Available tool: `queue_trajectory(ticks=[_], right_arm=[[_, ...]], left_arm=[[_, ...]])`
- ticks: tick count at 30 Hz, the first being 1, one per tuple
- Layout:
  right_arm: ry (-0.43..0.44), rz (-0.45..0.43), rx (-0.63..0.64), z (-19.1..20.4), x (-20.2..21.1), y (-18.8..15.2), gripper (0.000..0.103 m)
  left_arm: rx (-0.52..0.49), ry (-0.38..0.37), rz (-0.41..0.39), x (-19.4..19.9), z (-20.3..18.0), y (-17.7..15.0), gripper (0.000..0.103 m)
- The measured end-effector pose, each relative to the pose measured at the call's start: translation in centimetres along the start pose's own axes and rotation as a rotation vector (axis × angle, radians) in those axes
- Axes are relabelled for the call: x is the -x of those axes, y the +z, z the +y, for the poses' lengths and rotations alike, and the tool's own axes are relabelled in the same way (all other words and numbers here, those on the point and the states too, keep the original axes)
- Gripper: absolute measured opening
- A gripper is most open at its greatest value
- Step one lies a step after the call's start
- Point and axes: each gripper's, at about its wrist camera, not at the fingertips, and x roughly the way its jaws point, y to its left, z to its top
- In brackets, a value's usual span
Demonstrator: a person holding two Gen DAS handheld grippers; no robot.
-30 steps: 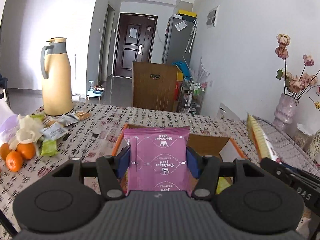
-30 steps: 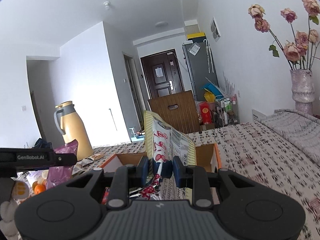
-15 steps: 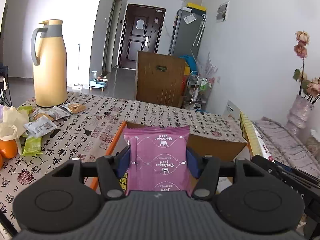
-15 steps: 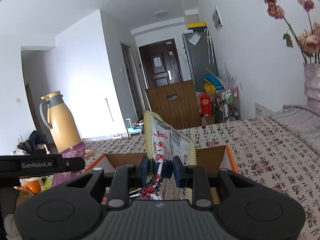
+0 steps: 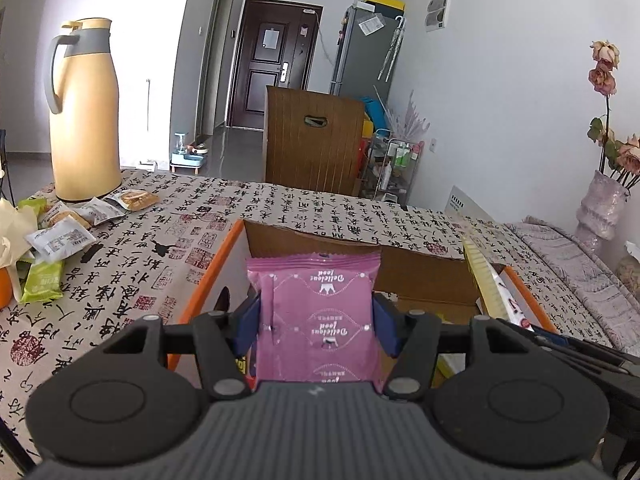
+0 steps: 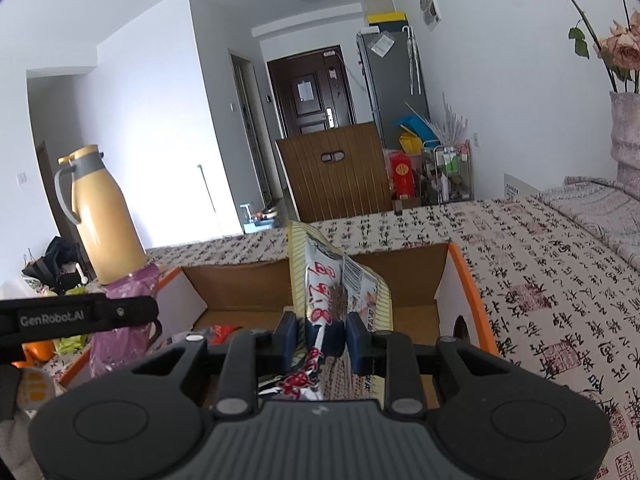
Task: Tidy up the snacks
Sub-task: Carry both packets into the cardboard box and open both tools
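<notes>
My left gripper (image 5: 316, 320) is shut on a purple snack packet (image 5: 316, 292), held upright over the near left part of an open cardboard box (image 5: 400, 276) with orange edges. My right gripper (image 6: 320, 332) has a yellow-striped white and red snack packet (image 6: 340, 280) standing between its pads over the middle of the same box (image 6: 240, 284). Its jaws are opening slightly, and the pads still touch the packet. That striped packet (image 5: 484, 280) also shows at the box's right side in the left wrist view. A few snacks lie in the box bottom.
A yellow thermos jug (image 5: 86, 120) stands at the far left of the patterned tablecloth, with loose snack packets (image 5: 60, 236) and an orange beside it. A vase of dried flowers (image 5: 600, 208) stands at the right. A wooden chair back (image 5: 312, 144) rises behind the table.
Both grippers have moved forward and down with their packets, so the box now fills more of each view. The right pads stand slightly wider apart around the striped packet.
</notes>
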Motion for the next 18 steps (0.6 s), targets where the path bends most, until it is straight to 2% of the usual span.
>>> queue_trajectory(ticks=[2, 3, 4, 5, 6, 7, 10, 18], right_arm=[[0.0, 0.002, -0.011, -0.2, 0.0, -0.1, 0.03], [-0.006, -0.001, -0.016, -0.3, 0.1, -0.1, 0.032], [-0.007, 0.001, -0.02, -0.4, 0.1, -0.1, 0.046], [-0.006, 0.005, -0.027, -0.6, 0.2, -0.1, 0.056], [-0.01, 0.003, -0.035, -0.7, 0.2, -0.2, 0.076], [-0.018, -0.005, -0.039, -0.8, 0.4, -0.2, 0.09], [-0.025, -0.023, -0.043, -0.9, 0.9, -0.1, 0.102], [-0.02, -0.032, -0.037, -0.8, 1.2, 0.1, 0.103]], left_arm=[[0.001, 0.004, -0.012, 0.3, 0.0, -0.1, 0.071], [0.003, 0.01, -0.022, 0.5, 0.1, -0.1, 0.084], [0.003, 0.022, -0.04, 0.9, 0.0, -0.1, 0.095], [0.003, 0.035, -0.06, 1.3, 0.0, -0.1, 0.101], [0.006, 0.038, -0.079, 1.6, 0.0, 0.0, 0.103], [0.011, 0.04, -0.089, 1.9, 0.0, 0.0, 0.103], [0.021, 0.037, -0.092, 2.0, 0.3, 0.1, 0.103], [0.026, 0.048, -0.101, 2.3, 0.1, 0.2, 0.103]])
